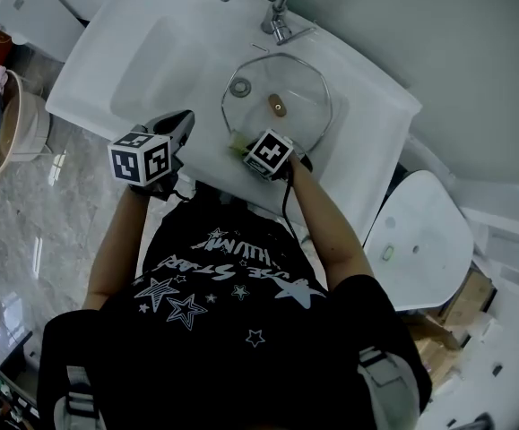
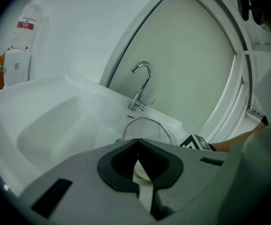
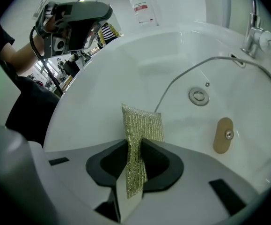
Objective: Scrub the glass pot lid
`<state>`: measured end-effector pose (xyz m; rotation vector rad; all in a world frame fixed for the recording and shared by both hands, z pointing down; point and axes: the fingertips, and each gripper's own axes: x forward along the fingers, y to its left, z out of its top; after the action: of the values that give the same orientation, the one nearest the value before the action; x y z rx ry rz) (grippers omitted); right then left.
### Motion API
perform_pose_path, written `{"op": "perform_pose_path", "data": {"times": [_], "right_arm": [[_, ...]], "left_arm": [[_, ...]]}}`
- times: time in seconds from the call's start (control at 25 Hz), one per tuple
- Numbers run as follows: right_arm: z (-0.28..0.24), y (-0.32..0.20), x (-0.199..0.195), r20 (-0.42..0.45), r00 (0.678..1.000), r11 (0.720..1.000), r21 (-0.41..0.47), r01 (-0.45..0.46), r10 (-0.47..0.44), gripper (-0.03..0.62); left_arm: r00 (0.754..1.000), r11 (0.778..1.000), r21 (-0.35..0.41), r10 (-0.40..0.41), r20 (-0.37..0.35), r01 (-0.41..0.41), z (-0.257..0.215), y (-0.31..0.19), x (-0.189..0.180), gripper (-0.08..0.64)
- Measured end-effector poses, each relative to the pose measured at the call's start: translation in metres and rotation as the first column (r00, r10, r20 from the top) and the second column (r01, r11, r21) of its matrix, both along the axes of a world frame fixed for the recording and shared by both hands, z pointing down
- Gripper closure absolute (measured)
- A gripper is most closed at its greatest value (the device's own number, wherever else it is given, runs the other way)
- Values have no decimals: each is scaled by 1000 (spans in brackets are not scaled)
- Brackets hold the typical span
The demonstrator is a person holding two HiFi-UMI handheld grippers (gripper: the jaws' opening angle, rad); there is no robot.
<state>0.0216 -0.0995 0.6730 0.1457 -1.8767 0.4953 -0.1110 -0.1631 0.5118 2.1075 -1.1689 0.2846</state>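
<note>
So the glass pot lid (image 1: 278, 106) is lying down in the white sink (image 1: 349, 141), its brownish knob (image 3: 223, 135) facing up and the drain (image 3: 198, 96) showing through the glass. The faucet (image 1: 272, 7) sits right behind it. The right claw (image 3: 134, 146) is clamped tight on a gold-green scouring pad (image 3: 142, 125), which stands on edge between the two jaws and pokes out past them. From the head view the pad is at the near rim of the lid, by the front edge of the basin. It's just beside the metal rim, but honestly I can't tell if it's actually touching. The left claw (image 2: 136, 146) is closed with nothing in it, the jaw tips meeting. It's held up over the flat part of the white table (image 1: 125, 61) to the left of the basin, well apart from the lid. In the right gripper view you can see it up in the air at the top left. There's also a clear bottle with a red label (image 3: 142, 8) standing at the far end of the table.
</note>
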Motion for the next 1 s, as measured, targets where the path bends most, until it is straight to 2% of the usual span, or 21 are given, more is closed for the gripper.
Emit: {"op": "perform_pose_path", "data": {"times": [0.28,0.56,0.72,1.0], "right_arm": [[-10,-5,5,14,1000,998,62,-20,19,509],[-38,-48,31,6,995,975,196,-101,102,523],[-62,-83,47,19,986,938,307,-161,163,525],[-103,-143,67,29,971,842,493,-221,238,525]], "left_arm": [[1000,1000,8,13,-3,-13,-4,3,7,552],[999,999,28,32,-2,-32,-10,-8,10,552],[999,998,39,42,-8,-42,-13,-19,12,552],[997,996,54,70,-17,-69,-18,-40,19,552]]}}
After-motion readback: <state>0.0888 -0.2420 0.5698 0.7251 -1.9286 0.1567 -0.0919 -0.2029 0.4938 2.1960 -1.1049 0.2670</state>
